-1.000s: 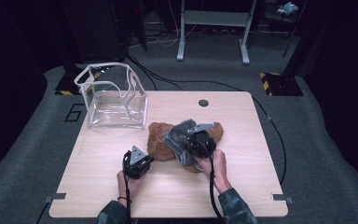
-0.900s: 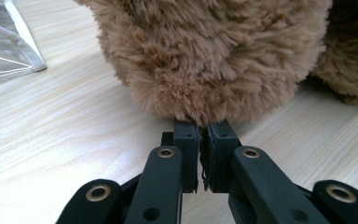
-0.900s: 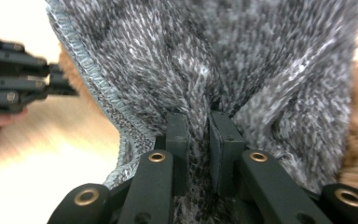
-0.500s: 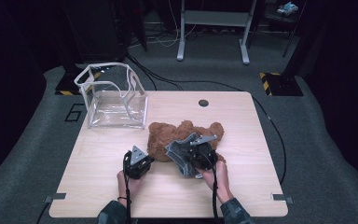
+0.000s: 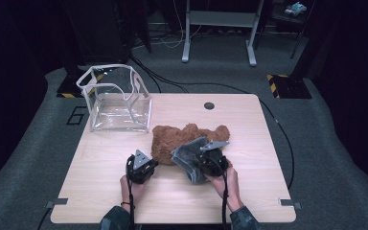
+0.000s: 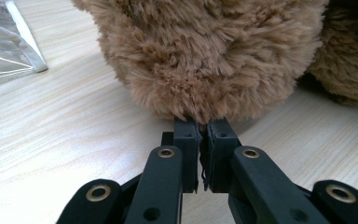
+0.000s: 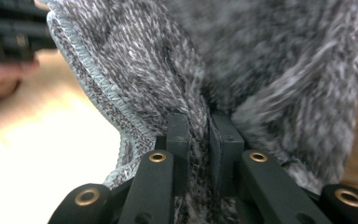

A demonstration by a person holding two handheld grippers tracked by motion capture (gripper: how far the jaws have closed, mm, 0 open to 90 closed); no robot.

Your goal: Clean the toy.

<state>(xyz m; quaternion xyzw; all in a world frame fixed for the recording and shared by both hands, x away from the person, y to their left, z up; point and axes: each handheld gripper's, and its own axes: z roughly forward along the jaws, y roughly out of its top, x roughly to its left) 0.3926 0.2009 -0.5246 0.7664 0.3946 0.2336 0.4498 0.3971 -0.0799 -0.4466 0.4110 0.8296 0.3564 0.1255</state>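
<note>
A brown plush bear (image 5: 187, 136) lies at the middle of the wooden table (image 5: 268, 191). My left gripper (image 5: 152, 161) is at the bear's near-left edge, and the left gripper view has its tips (image 6: 200, 125) shut on a tuft of the brown fur (image 6: 205, 56). A grey knit garment (image 5: 189, 159) rests against the bear's near side. My right gripper (image 5: 200, 164) is shut on it, with a fold of the grey knit (image 7: 261, 70) pinched between the pads (image 7: 199, 122). A hand holds each gripper from the near edge.
A clear plastic bag with white trim (image 5: 117, 103) stands open at the table's back left; its corner (image 6: 4, 46) lies left of the bear. A round cable hole (image 5: 209, 105) is at the back middle. Cables and a desk frame are on the floor behind.
My right gripper has drawn the grey knit garment toward the near edge, off the top of the bear. The left gripper has stayed put at the bear's edge.
</note>
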